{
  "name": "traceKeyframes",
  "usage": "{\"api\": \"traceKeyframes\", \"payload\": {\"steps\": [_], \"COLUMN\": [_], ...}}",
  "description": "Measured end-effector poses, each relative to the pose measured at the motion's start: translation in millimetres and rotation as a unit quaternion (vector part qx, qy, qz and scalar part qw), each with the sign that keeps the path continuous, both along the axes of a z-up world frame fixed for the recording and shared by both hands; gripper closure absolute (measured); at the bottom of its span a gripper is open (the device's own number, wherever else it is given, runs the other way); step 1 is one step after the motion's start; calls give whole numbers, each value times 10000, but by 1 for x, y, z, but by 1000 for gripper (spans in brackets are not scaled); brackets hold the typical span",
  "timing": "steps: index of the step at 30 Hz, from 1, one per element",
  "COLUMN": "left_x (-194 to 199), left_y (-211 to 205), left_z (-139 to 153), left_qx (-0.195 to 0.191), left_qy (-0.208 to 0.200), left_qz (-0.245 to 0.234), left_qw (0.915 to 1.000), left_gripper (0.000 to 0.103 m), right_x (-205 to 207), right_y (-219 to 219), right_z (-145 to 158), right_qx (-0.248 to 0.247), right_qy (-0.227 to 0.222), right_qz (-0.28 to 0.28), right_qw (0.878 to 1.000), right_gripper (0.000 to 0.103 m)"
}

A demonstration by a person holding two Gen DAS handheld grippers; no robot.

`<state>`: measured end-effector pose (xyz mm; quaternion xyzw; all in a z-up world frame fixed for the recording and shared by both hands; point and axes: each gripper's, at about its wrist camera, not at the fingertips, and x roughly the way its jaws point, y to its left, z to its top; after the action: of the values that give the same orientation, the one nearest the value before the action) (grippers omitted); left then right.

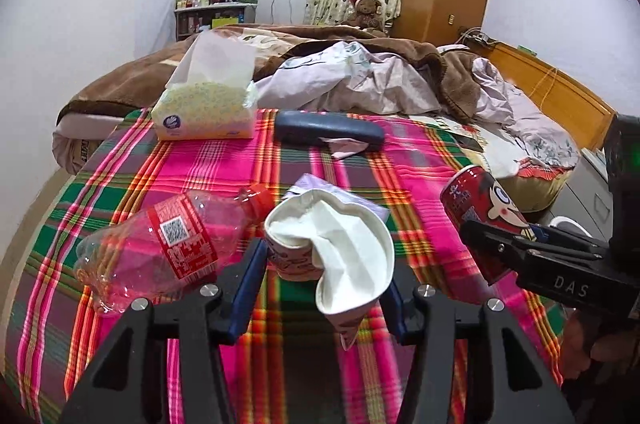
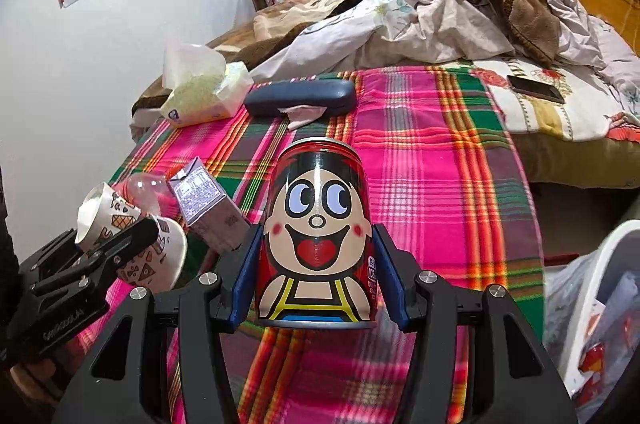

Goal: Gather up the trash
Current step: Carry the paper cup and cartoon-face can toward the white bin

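Crumpled paper is what my left gripper has between its jaws: a paper cup, squashed out of round, with the blue pads closed in on its two sides, so that I take it as gripped and lifted clear of the plaid cloth on the bed. My right gripper holds the red cartoon can upright, jaws pressed to its flanks low on the body, which keeps it from tipping and spilling any dregs. I carry one piece in each hand so that both go to the bin in a single trip; the white bin with its plastic liner sits at the right edge of the right wrist view, beside the bed and nearest the can. Left on the cloth are the clear plastic bottle, lying on its side, and a small carton, which may be touching the bottle, though the fisheye makes that hard to judge. Tissue pack and dark case lie farther back, probably not trash.
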<state>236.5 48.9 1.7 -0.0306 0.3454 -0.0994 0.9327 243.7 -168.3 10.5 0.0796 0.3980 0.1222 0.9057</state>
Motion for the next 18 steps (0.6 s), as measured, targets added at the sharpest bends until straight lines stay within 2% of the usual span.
{"api": "traceKeyframes", "payload": {"steps": [18], "left_x": [-47], "left_y": [-90], "left_z": [38], "left_qx": [38], "left_qy": [-316], "left_qz": [-880], "left_qw": [9956], "left_gripper": [48], "right_x": [-57], "right_y": [-76], "right_z": [29], "right_qx": [27], "right_qy": [-436], "right_qz": [-705], "right_qw": [9966], "right_gripper": [48]}}
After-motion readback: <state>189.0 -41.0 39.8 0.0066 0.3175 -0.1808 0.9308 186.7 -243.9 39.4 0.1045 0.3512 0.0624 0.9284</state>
